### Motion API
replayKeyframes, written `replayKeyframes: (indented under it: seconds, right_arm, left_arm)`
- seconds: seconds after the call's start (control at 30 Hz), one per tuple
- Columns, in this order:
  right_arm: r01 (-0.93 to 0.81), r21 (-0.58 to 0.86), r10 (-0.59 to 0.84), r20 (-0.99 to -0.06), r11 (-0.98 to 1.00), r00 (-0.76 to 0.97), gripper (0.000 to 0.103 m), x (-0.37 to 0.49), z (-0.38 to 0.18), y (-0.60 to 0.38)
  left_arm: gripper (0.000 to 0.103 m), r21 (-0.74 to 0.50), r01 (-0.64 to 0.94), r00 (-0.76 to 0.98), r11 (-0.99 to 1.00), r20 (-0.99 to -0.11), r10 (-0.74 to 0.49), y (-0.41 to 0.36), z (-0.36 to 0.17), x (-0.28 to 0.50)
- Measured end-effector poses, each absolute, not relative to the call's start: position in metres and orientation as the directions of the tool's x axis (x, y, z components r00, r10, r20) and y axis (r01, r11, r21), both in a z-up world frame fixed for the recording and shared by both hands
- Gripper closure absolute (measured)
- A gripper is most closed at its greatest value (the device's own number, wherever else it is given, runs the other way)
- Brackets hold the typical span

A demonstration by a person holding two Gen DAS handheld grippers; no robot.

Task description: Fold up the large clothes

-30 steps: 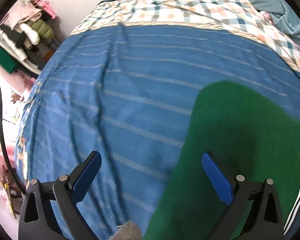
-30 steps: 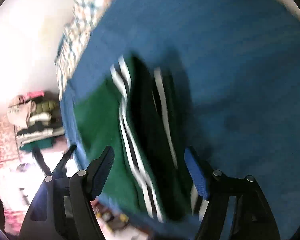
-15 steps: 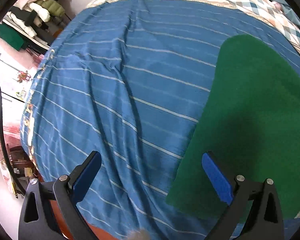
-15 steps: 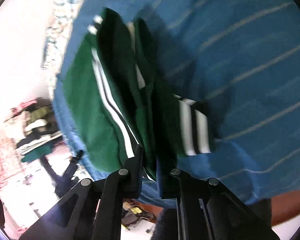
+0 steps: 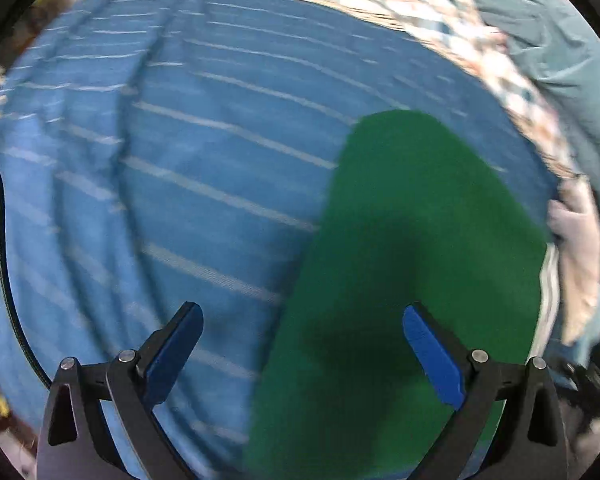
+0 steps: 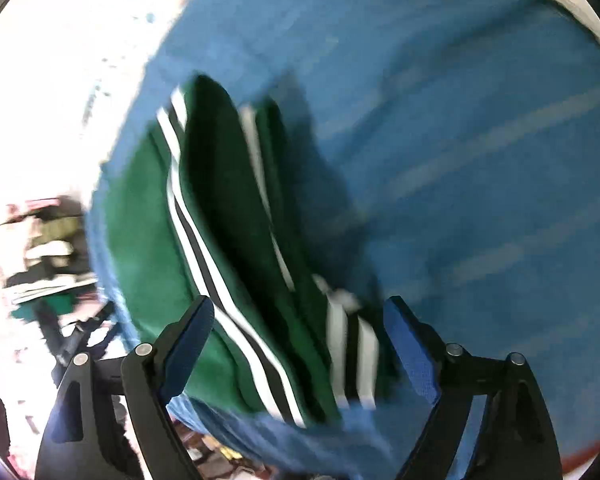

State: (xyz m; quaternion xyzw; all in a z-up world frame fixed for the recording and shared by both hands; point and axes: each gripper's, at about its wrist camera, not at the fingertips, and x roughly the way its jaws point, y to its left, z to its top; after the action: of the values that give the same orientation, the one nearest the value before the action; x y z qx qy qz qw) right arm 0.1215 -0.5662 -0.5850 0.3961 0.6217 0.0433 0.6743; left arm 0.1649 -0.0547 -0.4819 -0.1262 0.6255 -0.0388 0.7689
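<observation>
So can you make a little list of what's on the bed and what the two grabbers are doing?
bed cover: blue sheet with pale stripes
clothing: green top with black and white stripes, lying on the sheet
left gripper: open, over the top's edge
right gripper: open, over the striped end
far end: checked blanket

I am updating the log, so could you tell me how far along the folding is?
Done: the green garment lies on the blue striped sheet, its striped side apparently folded over. In hand: nothing; left gripper and right gripper are open above it. Left: probably further folds.
</observation>
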Motion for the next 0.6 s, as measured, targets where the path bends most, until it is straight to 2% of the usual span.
replayKeyframes:
  seconds: [0.1, 0.2, 0.3, 0.37, 0.4, 0.43, 0.47, 0.53, 0.6]
  right_arm:
    - [0.374, 0.705, 0.701, -0.692, 0.603, 0.173, 0.015, 0.153, -0.628, -0.557]
    - [0.352, 0.821, 0.858, -0.506, 0.448, 0.088, 0.013, 0.177, -0.673, -0.537]
    - [0.239, 0.856, 0.878, -0.478, 0.459, 0.022, 0.013, 0.199, -0.686, -0.510]
    - [0.221, 0.840, 0.862, -0.507, 0.496, -0.011, 0.015, 0.209, -0.687, -0.497]
    - [0.215, 0.836, 0.857, -0.514, 0.504, -0.010, 0.020, 0.212, -0.685, -0.494]
    - [0.212, 0.823, 0.843, -0.537, 0.527, -0.008, 0.036, 0.213, -0.682, -0.492]
    - [0.226, 0.814, 0.836, -0.549, 0.535, -0.002, 0.045, 0.212, -0.680, -0.491]
    - [0.247, 0.815, 0.835, -0.549, 0.525, 0.035, 0.056, 0.208, -0.672, -0.490]
    - [0.272, 0.818, 0.837, -0.543, 0.507, 0.074, 0.060, 0.205, -0.661, -0.489]
  left_arm:
    - [0.001, -0.317, -0.025, 0.176, 0.948, -0.935, -0.308, -0.065, -0.504, 0.182]
    - [0.001, -0.397, 0.031, 0.138, 0.917, -0.907, -0.397, -0.072, -0.527, 0.192]
    - [0.001, -0.466, 0.061, 0.115, 0.883, -0.875, -0.470, -0.079, -0.539, 0.197]
    - [0.001, -0.478, 0.079, 0.122, 0.875, -0.866, -0.484, -0.084, -0.539, 0.200]
    - [0.001, -0.467, 0.095, 0.138, 0.879, -0.868, -0.476, -0.088, -0.537, 0.200]
    - [0.001, -0.460, 0.106, 0.150, 0.881, -0.869, -0.472, -0.091, -0.533, 0.200]
    - [0.003, -0.453, 0.116, 0.158, 0.884, -0.870, -0.467, -0.092, -0.529, 0.199]
    - [0.004, -0.458, 0.127, 0.165, 0.880, -0.865, -0.474, -0.093, -0.522, 0.198]
    - [0.006, -0.479, 0.130, 0.168, 0.868, -0.852, -0.495, -0.089, -0.516, 0.199]
